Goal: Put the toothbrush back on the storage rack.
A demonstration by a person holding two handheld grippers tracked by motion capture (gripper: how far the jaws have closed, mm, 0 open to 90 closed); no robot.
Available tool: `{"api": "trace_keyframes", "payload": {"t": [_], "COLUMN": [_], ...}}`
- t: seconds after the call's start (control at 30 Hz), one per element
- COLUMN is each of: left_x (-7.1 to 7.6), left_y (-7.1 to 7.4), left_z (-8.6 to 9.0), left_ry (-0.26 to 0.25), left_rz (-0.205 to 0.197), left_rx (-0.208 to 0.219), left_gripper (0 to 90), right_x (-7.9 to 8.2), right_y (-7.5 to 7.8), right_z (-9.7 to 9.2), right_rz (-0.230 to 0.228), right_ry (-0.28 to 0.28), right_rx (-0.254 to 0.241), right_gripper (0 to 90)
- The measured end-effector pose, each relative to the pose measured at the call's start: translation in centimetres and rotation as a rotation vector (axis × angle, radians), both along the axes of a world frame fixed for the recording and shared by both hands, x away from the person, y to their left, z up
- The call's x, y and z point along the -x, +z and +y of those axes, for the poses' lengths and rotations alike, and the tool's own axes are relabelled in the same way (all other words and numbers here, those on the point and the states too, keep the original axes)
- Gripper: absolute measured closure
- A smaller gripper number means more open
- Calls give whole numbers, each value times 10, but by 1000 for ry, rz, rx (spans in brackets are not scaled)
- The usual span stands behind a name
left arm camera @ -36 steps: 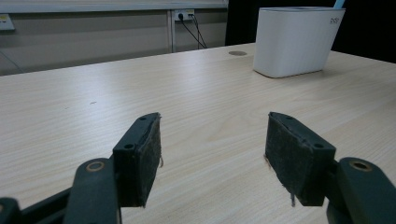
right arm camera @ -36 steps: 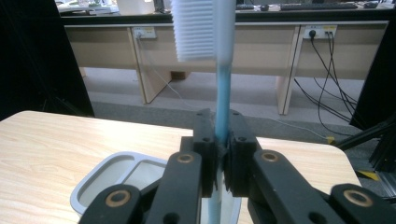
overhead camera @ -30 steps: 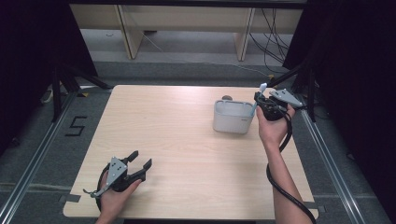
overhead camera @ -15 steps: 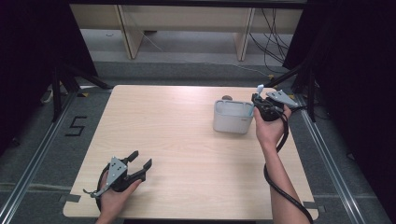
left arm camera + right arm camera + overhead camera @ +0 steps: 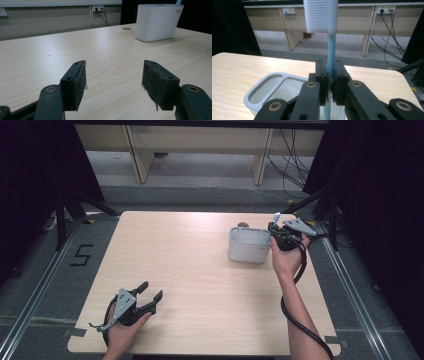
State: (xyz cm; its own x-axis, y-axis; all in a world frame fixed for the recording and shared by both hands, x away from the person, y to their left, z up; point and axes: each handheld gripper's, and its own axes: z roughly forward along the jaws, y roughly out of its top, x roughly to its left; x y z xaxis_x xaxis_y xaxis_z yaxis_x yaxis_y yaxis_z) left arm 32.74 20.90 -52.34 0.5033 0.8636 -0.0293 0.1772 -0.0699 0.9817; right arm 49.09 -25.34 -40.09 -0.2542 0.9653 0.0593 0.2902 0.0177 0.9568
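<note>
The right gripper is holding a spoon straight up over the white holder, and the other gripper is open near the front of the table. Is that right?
Not quite. The right gripper holds a toothbrush, not a spoon: the right gripper view shows white bristles on a blue handle. It is upright over the white holder, and the left gripper is open near the table's front.

Table (image 5: 200, 270) btwn left tool (image 5: 150, 292) & white holder (image 5: 247, 251) is bare; holder is sole obstacle.
</note>
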Motion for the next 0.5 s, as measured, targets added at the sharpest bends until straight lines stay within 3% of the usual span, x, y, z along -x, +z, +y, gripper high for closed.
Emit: {"api": "trace_keyframes", "payload": {"t": [0.1, 0.4, 0.5], "left_x": [0, 0, 0], "left_y": [0, 0, 0], "left_z": [0, 0, 0], "left_ry": [-1, -1, -2], "left_rz": [-4, -5, -5], "left_rx": [4, 6, 5], "left_gripper": [354, 354, 354], "right_x": [0, -3, -3], "right_y": [-3, -10, -13], "right_z": [1, 0, 2], "right_rz": [20, 20, 34], "right_ry": [-10, -2, -14], "right_rx": [-21, 2, -18], "right_gripper": [853, 852, 852]}}
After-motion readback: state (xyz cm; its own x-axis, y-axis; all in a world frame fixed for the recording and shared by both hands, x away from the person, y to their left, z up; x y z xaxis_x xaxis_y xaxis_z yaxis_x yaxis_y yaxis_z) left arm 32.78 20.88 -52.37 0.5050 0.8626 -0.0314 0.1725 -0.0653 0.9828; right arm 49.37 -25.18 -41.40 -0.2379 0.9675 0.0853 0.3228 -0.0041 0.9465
